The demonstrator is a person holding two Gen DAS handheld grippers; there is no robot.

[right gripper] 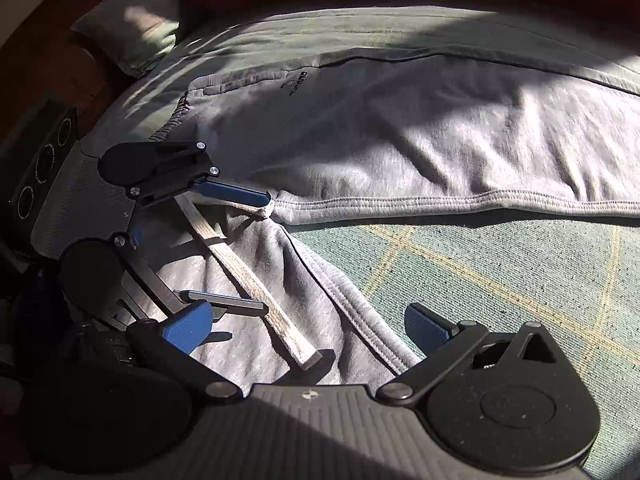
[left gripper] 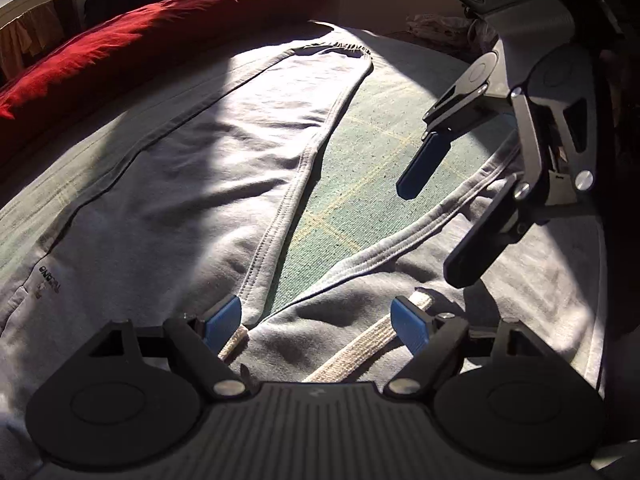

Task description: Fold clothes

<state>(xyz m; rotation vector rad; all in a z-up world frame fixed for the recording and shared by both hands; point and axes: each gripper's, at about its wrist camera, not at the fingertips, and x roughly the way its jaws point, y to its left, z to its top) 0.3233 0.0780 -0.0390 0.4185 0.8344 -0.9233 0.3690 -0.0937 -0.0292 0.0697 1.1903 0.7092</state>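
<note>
Grey sweatpants lie flat on a green bedspread, legs spread in a V. They also show in the right wrist view. A beige drawstring lies across the crotch area; it also shows in the right wrist view. My left gripper is open, low over the crotch, with nothing between its blue pads. My right gripper is open just above the near leg's inner seam. Each gripper shows in the other's view: the right, the left.
A red pillow lies along the far side of the bed. A grey-green pillow sits at the bed's corner beside a wooden floor. Folded laundry lies beyond the bed's far edge.
</note>
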